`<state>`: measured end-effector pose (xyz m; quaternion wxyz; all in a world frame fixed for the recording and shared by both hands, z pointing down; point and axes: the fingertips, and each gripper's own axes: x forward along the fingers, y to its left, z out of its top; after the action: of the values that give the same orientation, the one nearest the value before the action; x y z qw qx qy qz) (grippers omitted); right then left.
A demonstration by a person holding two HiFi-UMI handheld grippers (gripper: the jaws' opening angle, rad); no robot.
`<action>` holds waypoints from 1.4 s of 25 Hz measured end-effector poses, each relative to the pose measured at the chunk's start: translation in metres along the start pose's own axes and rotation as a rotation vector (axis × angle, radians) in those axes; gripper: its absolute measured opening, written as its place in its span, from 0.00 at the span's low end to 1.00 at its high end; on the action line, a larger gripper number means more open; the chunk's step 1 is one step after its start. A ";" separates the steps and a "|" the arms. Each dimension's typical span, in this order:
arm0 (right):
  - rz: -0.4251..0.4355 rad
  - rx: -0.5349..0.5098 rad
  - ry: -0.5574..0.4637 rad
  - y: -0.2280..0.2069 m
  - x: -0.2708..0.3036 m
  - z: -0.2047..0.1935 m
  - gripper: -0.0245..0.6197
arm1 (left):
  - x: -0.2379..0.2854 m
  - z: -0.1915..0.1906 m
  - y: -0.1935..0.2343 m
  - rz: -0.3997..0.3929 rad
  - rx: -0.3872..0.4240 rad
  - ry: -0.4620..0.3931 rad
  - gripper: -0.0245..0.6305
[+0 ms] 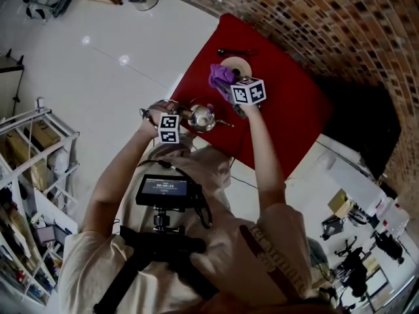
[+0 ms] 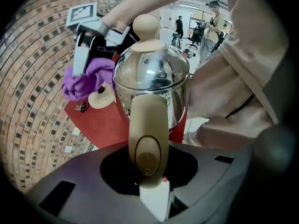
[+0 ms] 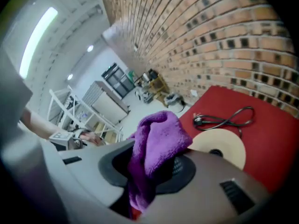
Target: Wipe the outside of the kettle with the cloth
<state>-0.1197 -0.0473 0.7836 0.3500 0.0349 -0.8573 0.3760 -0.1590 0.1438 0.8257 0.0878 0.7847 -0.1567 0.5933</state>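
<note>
Kettle point(image 2: 152, 78) held by its cream handle point(image 2: 147, 139), pinched between jaws of left gripper point(image 2: 148, 174); jaws nearly together on the handle. Steel body and lid knob point(image 2: 145, 27) straight ahead of those jaws, upright. Off its base; whether clear of the table, not readable from these views.

Purple cloth point(image 3: 156, 143) clamped between jaws of right gripper point(image 3: 149, 171), bunched and standing up past the tips, a tail hanging below.

Seen from left jaws: cloth ahead and to the left, just beside the kettle's flank, contact unclear.

Ahead of right jaws: round cream base point(image 3: 224, 146) just beyond the tips, black cord point(image 3: 224, 120) farther on, both lying on red table point(image 3: 273, 143). Brick wall point(image 3: 224, 31) beyond the table.
</note>
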 end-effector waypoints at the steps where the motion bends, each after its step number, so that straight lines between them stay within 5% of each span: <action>1: -0.016 0.028 -0.080 0.002 -0.024 0.003 0.21 | 0.000 0.000 -0.002 -0.012 -0.018 0.001 0.17; 6: -0.090 0.142 -0.340 0.035 -0.112 -0.024 0.21 | 0.002 0.000 -0.015 -0.061 -0.115 0.015 0.18; 16: -0.242 0.386 -0.489 0.061 -0.160 -0.173 0.21 | 0.003 0.001 -0.009 -0.059 -0.122 -0.078 0.20; 18: -0.237 0.399 -0.517 0.071 -0.158 -0.178 0.21 | 0.003 0.004 -0.013 -0.103 -0.151 -0.103 0.41; 19: -0.232 0.401 -0.528 0.076 -0.157 -0.178 0.21 | 0.004 0.005 -0.013 -0.111 -0.164 -0.108 0.42; 22: -0.239 0.410 -0.543 0.083 -0.157 -0.182 0.21 | 0.002 0.008 -0.010 -0.108 -0.205 -0.127 0.41; 25: -0.249 0.438 -0.547 0.085 -0.157 -0.190 0.21 | -0.001 0.012 -0.006 -0.097 -0.185 -0.132 0.22; 32: -0.257 0.411 -0.510 0.087 -0.161 -0.191 0.21 | -0.003 0.014 -0.009 -0.132 -0.227 -0.131 0.22; 35: -0.268 0.411 -0.505 0.081 -0.166 -0.192 0.21 | -0.010 0.025 -0.007 -0.169 -0.341 -0.170 0.22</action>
<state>0.0889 0.1052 0.7198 0.1588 0.3089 -0.8111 0.4707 -0.1365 0.1434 0.8092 0.2552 0.8161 -0.1952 0.4804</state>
